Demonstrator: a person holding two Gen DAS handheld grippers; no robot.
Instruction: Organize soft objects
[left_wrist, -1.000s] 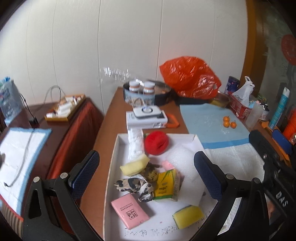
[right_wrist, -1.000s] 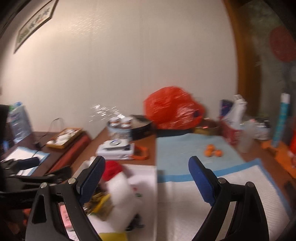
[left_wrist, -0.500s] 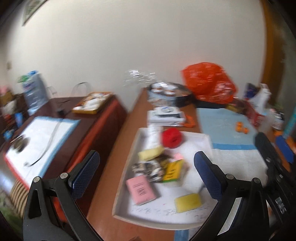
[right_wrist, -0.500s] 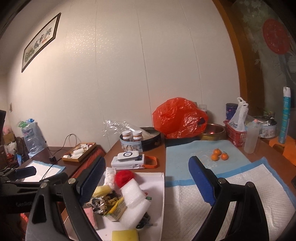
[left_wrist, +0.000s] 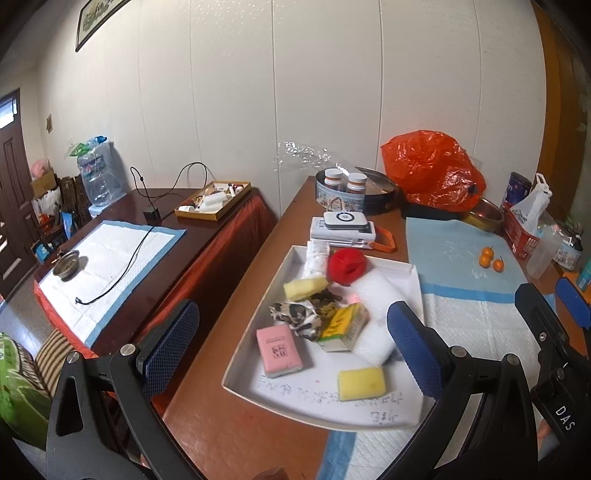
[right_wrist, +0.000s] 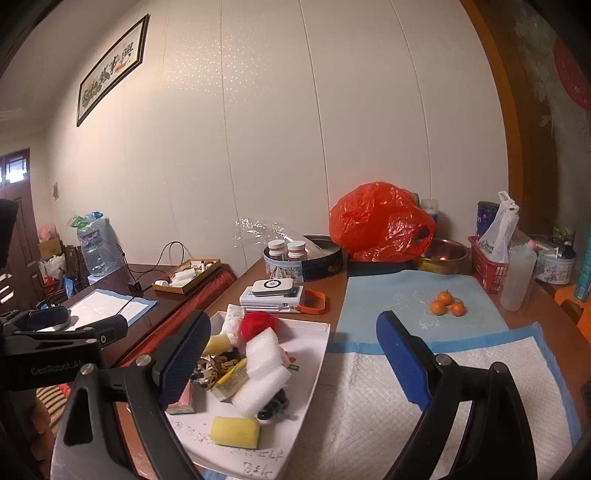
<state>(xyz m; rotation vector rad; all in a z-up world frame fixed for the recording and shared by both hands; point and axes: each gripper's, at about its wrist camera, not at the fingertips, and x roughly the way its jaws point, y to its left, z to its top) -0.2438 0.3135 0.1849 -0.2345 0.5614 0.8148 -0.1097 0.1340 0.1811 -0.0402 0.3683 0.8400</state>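
Note:
A white tray (left_wrist: 395, 261) on the wooden table holds a red yarn ball (left_wrist: 346, 265), two yellow sponges (left_wrist: 304, 287) (left_wrist: 361, 384), a pink pack (left_wrist: 279, 350), a yellow-green tissue pack (left_wrist: 341, 326), white foam pieces (left_wrist: 376, 295), a patterned cloth (left_wrist: 291, 314) and a white roll (left_wrist: 317, 254). My left gripper (left_wrist: 291, 309) hovers open in front of the tray's near end, holding nothing. In the right wrist view the tray (right_wrist: 325, 328) lies to the lower left. My right gripper (right_wrist: 293, 321) stands open and empty over the tray's right edge and the white pad.
A white absorbent pad (right_wrist: 443, 387) and a blue one (right_wrist: 388, 295) with three small oranges (right_wrist: 447, 302) lie right of the tray. Behind are a stacked white device (right_wrist: 273, 291), a round tin (right_wrist: 303, 258), an orange bag (right_wrist: 380, 221) and a red basket (right_wrist: 487, 266). A second table (left_wrist: 166, 206) stands left.
Both grippers have drawn back from the tray, so it looks smaller and farther off. The left view has swung to show the side table. Both jaws stay open.

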